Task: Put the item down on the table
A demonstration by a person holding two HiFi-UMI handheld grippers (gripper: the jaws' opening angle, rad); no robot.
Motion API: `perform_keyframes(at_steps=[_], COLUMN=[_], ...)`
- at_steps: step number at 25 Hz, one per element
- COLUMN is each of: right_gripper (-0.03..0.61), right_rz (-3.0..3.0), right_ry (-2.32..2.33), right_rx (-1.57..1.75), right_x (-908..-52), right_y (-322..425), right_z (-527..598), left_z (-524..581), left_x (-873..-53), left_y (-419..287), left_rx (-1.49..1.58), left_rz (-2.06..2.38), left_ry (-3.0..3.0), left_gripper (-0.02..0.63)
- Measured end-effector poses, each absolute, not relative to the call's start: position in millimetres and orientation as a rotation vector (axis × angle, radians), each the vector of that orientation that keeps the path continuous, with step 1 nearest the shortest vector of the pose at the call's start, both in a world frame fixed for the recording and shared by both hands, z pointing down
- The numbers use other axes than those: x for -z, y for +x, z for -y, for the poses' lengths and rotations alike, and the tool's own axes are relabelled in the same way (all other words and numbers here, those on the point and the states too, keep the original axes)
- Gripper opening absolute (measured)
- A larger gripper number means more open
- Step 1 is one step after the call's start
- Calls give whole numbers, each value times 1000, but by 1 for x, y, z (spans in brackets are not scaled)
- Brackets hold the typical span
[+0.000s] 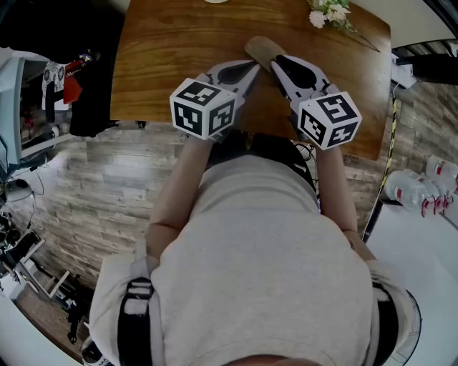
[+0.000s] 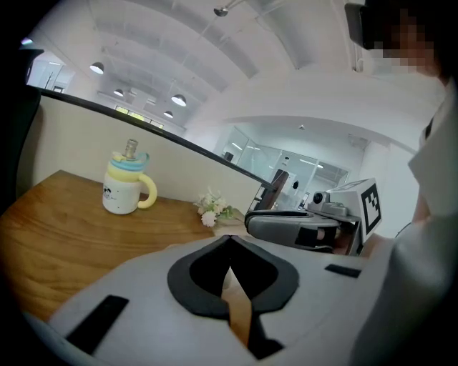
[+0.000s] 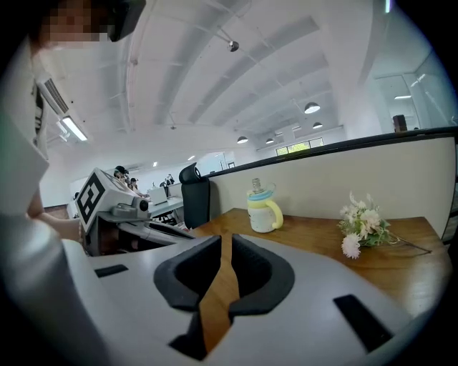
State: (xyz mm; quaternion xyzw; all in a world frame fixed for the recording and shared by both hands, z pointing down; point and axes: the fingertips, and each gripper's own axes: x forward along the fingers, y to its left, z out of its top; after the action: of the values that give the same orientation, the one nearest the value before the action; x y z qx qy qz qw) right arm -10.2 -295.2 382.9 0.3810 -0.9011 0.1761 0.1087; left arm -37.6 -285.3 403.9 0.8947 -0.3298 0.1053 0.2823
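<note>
— Left gripper view first: state of the left gripper [image 2: 229, 239]?

— Closed, tip against tip, clamping nothing. Only a sliver of the wooden table [image 2: 64, 236] seen through the wedge lower down.

— And the right gripper [image 3: 225, 239]?

— All but closed, down to a thin slit showing bare wood, likewise gripping nothing. Held side by side with the left, both over the table's near half.

— Any containers?

— One mug [image 2: 127, 187], upright near the table's far edge: white body, yellow handle, pale yellow and blue lid, a small metallic spout on top. Lidded, so contents impossible to tell. Off the table's right side, clear bottles [image 1: 418, 189], contents also unclear.

— The tan item [image 1: 261, 50]?

— Lying flat on the table, about mid-width, just past the two sets of jaw tips. Plain, matte, light tan, with a rounded far end. Near end hidden behind the grippers. Held by neither.

— Anything else on the table?

— A small bunch of white flowers [image 1: 329, 13], lying at the far right corner.

— Writing, labels?

— Black-and-white square markers on each gripper's cube [image 1: 204, 107]. A tiny dark face print on the mug's side. Red bands on the bottles, too small to read.
</note>
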Motion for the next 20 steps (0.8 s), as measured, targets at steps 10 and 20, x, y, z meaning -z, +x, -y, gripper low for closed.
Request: perform_keyframes(at_steps=[10, 20], right_gripper=[15, 11], right_rz=[2742, 2674], right_ry=[1119, 1162], right_rx=[-549, -622], right_x=[-373, -387], right_y=[-21, -12], right_z=[265, 255], left_z=[272, 260], left_x=[-412, -429], left_y=[-29, -29], left_rx=[-328, -465], left_rz=[820, 793], left_ry=[2408, 2419], left_gripper=[12, 11])
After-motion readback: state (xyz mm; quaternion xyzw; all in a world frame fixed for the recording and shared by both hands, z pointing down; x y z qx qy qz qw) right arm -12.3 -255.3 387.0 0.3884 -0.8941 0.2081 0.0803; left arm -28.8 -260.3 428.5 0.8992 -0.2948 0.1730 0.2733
